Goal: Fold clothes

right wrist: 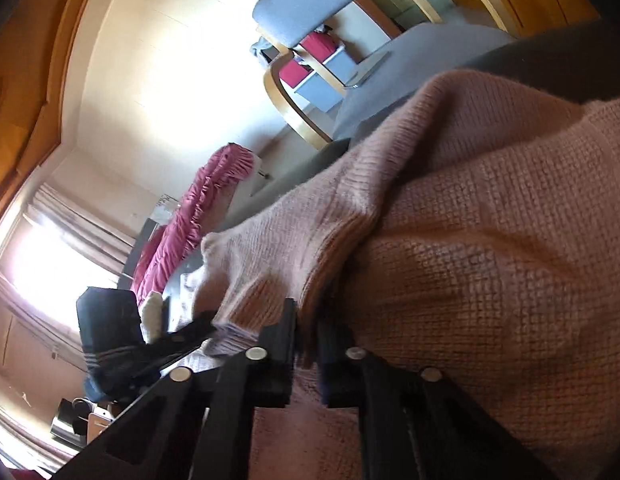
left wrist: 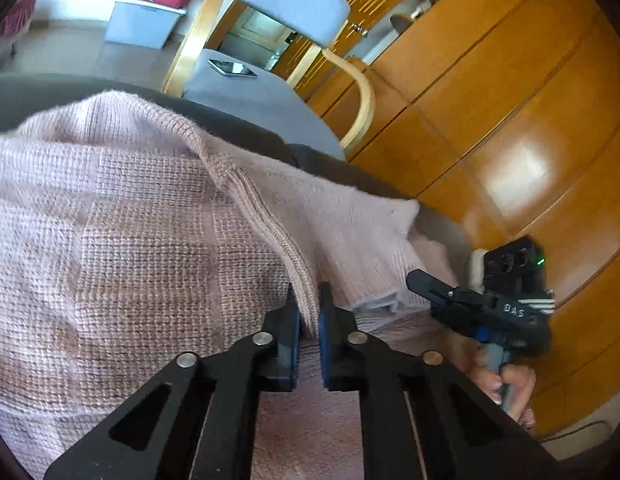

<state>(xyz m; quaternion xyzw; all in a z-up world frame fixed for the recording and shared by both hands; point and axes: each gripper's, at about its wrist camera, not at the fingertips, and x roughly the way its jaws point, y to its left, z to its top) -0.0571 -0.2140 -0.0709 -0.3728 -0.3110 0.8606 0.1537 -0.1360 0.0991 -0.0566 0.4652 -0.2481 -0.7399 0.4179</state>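
A pink knitted sweater (left wrist: 130,240) lies spread over a dark grey table (left wrist: 50,92). My left gripper (left wrist: 309,320) is shut on the sweater's ribbed edge (left wrist: 270,236), which rises between the blue pads. My right gripper (left wrist: 422,280) shows at the right of the left wrist view, held by a hand (left wrist: 506,384), its tip at a folded corner of the sweater. In the right wrist view my right gripper (right wrist: 308,332) is shut on a ribbed fold of the sweater (right wrist: 490,260). The left gripper (right wrist: 194,330) reaches the same edge from the left.
A chair with a grey seat (left wrist: 246,92) and pale wood frame stands beyond the table, a tablet (left wrist: 232,68) on its seat. Wooden floor (left wrist: 510,120) lies to the right. A magenta blanket (right wrist: 190,216) and a bright window (right wrist: 42,264) show in the right wrist view.
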